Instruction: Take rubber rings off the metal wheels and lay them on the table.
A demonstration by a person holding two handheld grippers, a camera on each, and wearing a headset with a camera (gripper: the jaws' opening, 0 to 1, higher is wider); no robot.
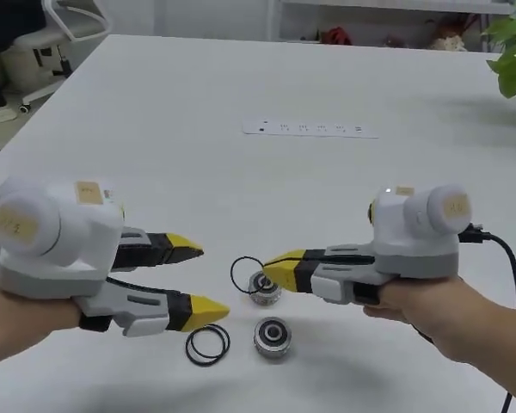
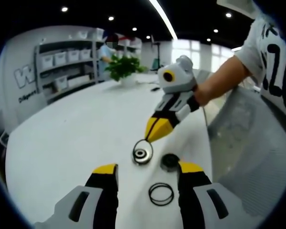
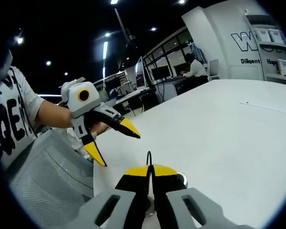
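Pinching a black rubber ring [image 1: 233,274] in the pressed-together right gripper [image 1: 271,265], right at the farther metal wheel [image 1: 264,288], looped leftward toward the spread left gripper [image 1: 208,280], with two loose rings [image 1: 189,346] lying just by its lower jaw

The left gripper [image 1: 208,280] lies nearly level in the left hand [image 1: 17,323], pointing inward toward the other gripper, its yellow-tipped jaws spread wide apart with nothing between them; the forearm comes in from the lower left edge of the head view. The right gripper [image 1: 273,268] points back toward it from the right hand [image 1: 413,305], tilted slightly downward, jaws pressed together on a thin black rubber ring [image 3: 148,158]; its tips sit just beside the left gripper's
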